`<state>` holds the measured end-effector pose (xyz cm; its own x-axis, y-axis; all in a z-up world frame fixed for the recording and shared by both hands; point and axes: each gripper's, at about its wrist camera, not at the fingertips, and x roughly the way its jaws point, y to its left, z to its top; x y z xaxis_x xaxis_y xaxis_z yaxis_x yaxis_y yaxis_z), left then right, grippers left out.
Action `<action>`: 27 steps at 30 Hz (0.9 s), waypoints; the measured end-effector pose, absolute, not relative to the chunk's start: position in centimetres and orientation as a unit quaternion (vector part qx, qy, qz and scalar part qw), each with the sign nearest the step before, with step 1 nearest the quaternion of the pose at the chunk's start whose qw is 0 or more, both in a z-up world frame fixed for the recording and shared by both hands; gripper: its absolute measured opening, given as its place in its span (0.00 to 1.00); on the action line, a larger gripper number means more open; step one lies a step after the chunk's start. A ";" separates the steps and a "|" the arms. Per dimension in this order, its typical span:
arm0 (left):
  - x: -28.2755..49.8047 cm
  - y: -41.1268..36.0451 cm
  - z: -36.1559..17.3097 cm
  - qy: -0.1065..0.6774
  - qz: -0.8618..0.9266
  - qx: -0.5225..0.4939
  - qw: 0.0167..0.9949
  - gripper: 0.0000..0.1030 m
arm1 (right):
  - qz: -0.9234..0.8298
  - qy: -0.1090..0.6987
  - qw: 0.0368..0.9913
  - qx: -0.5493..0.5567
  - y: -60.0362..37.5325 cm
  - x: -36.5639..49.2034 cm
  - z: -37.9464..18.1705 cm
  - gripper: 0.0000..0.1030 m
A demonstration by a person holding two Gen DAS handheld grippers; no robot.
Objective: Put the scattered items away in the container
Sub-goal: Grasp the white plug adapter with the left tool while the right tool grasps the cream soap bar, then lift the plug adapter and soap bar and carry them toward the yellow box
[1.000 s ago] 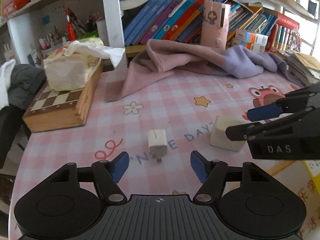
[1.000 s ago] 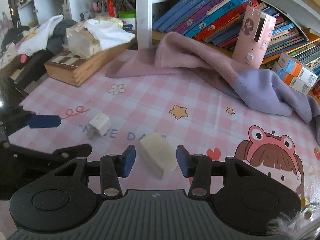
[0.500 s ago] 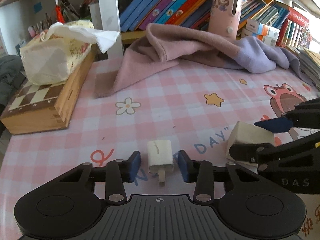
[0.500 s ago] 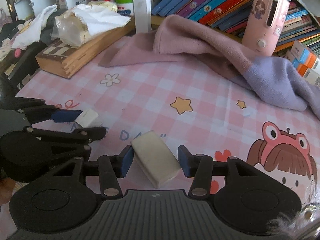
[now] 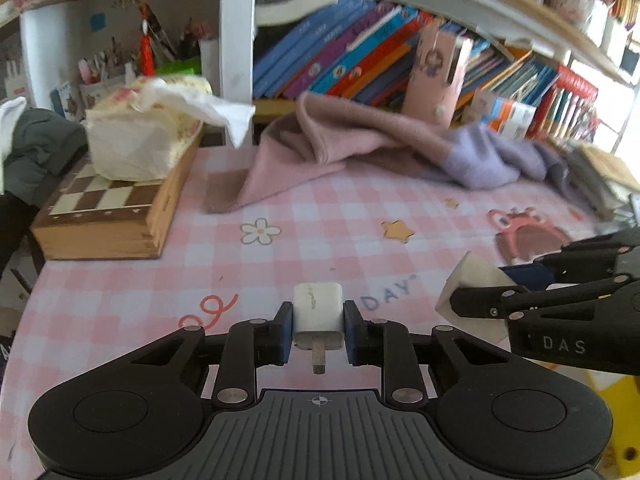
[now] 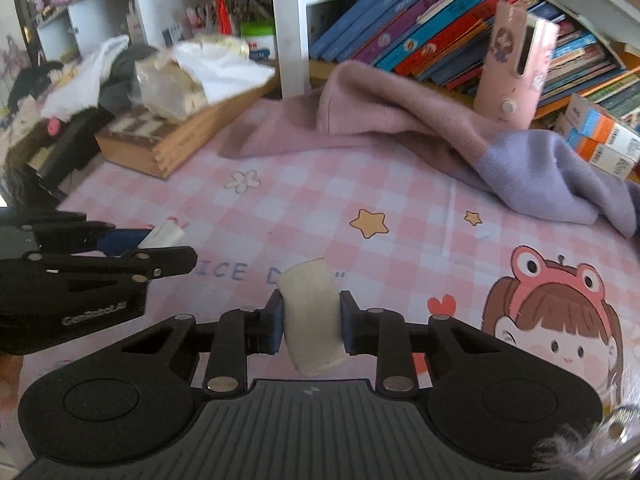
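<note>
My left gripper (image 5: 318, 330) is shut on a white charger plug (image 5: 318, 314), its metal prong pointing back at the camera, just above the pink checked tablecloth (image 5: 320, 224). My right gripper (image 6: 308, 326) is shut on a cream rectangular block (image 6: 310, 312). In the left wrist view the right gripper (image 5: 520, 292) shows at the right with the block (image 5: 472, 280) between its fingers. In the right wrist view the left gripper (image 6: 132, 246) shows at the left with the plug (image 6: 166, 234). No container for the items is clearly in view.
A wooden chessboard box (image 5: 108, 216) with a tissue pack (image 5: 136, 140) on it stands at the left. A pink and purple cloth (image 5: 380, 148) lies at the back before a bookshelf (image 5: 360, 64). A pink upright device (image 6: 516, 68) stands by the books.
Both grippers have closed: the left on the charger plug, the right on the cream block. Both items now sit gripped between the fingers and appear lifted slightly off the cloth.
</note>
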<state>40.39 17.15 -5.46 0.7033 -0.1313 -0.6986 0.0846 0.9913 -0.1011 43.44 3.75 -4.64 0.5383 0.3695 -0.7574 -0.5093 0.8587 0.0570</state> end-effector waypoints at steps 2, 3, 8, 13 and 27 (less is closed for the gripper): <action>38.8 17.1 -4.3 0.371 -0.064 -0.035 0.926 0.23 | 0.252 0.404 0.876 -0.077 3.2 42.0 -3.7 0.25; 38.0 17.1 -3.8 0.366 -0.067 -0.036 0.927 0.23 | 0.253 0.401 0.877 -0.073 2.9 41.3 -3.3 0.25; 32.8 17.3 -1.1 0.348 -0.085 -0.046 0.932 0.23 | 0.263 0.386 0.882 -0.061 1.5 36.7 -1.0 0.25; 26.7 17.5 0.5 0.344 -0.093 -0.059 0.932 0.23 | 0.278 0.376 0.882 -0.066 -0.1 31.1 1.0 0.25; 9.7 15.0 2.0 0.349 -0.137 -0.079 0.924 0.23 | 0.273 0.374 0.884 -0.062 -3.7 13.7 2.0 0.25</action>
